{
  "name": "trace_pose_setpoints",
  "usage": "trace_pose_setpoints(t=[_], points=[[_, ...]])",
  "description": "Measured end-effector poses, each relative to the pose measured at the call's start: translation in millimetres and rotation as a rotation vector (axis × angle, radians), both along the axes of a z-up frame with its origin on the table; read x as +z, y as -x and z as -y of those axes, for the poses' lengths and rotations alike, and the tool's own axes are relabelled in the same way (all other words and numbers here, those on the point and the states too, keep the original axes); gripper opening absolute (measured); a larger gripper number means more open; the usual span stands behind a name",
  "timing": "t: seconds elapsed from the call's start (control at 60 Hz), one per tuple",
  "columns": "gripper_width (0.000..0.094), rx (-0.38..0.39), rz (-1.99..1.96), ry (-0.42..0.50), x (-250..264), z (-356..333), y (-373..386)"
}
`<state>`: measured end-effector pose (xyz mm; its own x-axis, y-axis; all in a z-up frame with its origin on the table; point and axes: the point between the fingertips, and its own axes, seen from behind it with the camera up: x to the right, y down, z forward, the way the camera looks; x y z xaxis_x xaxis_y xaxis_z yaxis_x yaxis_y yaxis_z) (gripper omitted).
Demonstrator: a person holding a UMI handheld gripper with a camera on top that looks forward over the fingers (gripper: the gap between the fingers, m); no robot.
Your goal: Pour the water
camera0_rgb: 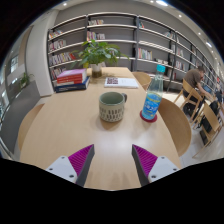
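Gripper view: approach step. Tool (pixel 113 160), fingers spread wide and empty, faces mug (pixel 113 106) and bottle (pixel 152 100) on bench (pixel 70 125); next, likely advance and close on bottle.

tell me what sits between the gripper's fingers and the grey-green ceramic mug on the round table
Nothing: in the gripper view only bare light wooden table lies between the open gripper and the grey-green ceramic mug. The blue-labelled clear plastic water bottle stands beside the mug.

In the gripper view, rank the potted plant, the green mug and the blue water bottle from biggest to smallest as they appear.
1. Leafy green potted plant, though it stands farthest back.
2. Green ceramic mug.
3. Clear blue plastic water bottle: taller but slimmer than the mug, so these two are close.

The tool is open, short of both.
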<state>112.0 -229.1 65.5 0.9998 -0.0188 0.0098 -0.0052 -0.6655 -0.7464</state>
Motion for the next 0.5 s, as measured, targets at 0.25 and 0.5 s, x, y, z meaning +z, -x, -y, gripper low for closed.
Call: trace_pose_setpoints(t=[0.25,0.5], points=[[0.0761,0.004,0.000,-0.121,75,14,66],[0.0759,-0.001,-0.032,-0.231,134,4,92]])
